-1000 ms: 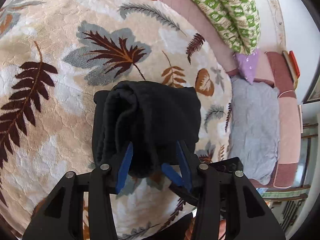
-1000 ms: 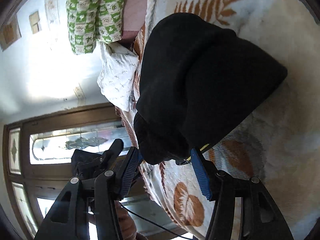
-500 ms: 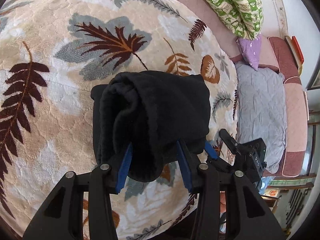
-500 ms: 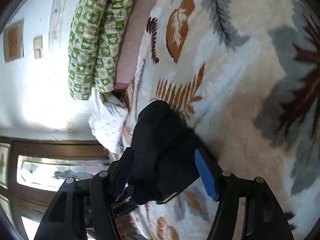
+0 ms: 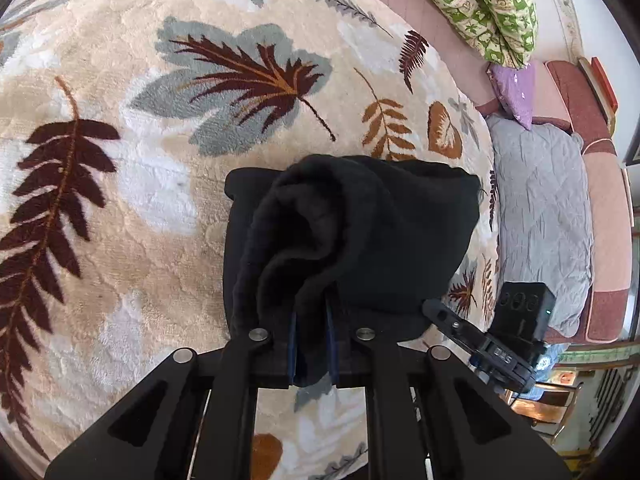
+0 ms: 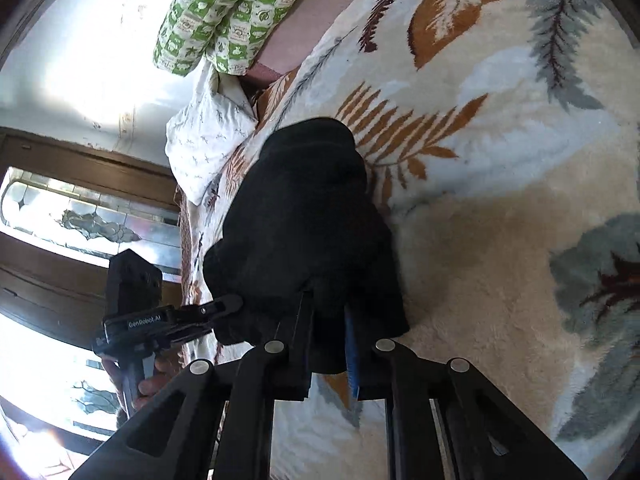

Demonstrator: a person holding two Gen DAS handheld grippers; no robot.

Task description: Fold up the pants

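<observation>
The black fleece pants (image 5: 360, 232) lie bundled in a thick, soft fold on the plush leaf-patterned bed blanket (image 5: 120, 200). The left tongs (image 5: 311, 344) are closing, blue pads pinching the near edge; the right tongs (image 6: 328, 344) are closing likewise on the opposite edge.

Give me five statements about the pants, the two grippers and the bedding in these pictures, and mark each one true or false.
1. The pants are black. True.
2. The left gripper has black fabric between its closing jaws. True.
3. The right gripper hangs clear of the pants. False: its jaws are closing on the pants' near edge.
4. The pants lie spread out flat at full length. False: they are bunched into a compact bundle.
5. The blanket is plain grey. False: cream with leaf prints.
</observation>
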